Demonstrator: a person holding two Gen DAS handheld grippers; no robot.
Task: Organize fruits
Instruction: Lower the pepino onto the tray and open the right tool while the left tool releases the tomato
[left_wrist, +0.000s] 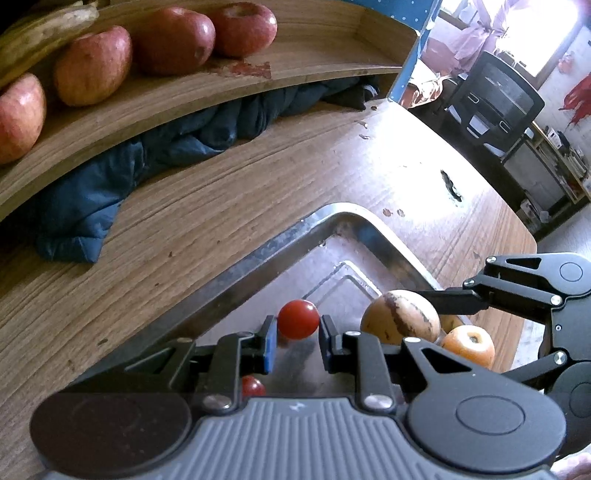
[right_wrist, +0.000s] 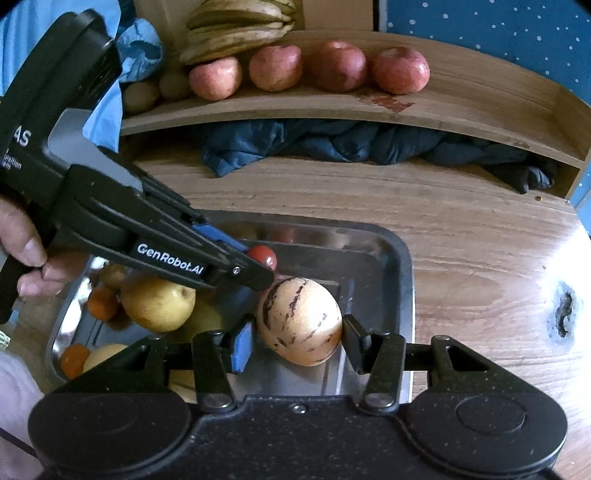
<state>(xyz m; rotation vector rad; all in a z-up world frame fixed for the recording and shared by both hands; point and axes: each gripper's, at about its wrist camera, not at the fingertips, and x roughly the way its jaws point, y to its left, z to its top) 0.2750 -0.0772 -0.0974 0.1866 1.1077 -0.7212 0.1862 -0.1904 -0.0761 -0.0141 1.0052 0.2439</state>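
My left gripper (left_wrist: 297, 326) is shut on a small red cherry tomato (left_wrist: 298, 319), held just above the steel tray (left_wrist: 258, 258). From the right wrist view the same tomato (right_wrist: 263, 256) shows at the left gripper's tips (right_wrist: 255, 266). A tan, dark-striped melon (right_wrist: 299, 321) sits between the pads of my right gripper (right_wrist: 297, 338), which press on both its sides over the tray's right end (right_wrist: 404, 258). That melon (left_wrist: 400, 317) also appears in the left wrist view, with a right finger (left_wrist: 458, 300) behind it.
A yellow pear (right_wrist: 159, 302), small orange fruits (right_wrist: 101, 302) and another cherry tomato (left_wrist: 253, 386) lie in the tray. The wooden shelf (right_wrist: 480, 110) behind holds red apples (right_wrist: 340, 66), bananas (right_wrist: 236, 29) and kiwis (right_wrist: 140, 96). A dark blue cloth (right_wrist: 332, 144) lies under it. A person's hand (right_wrist: 29, 254) holds the left gripper.
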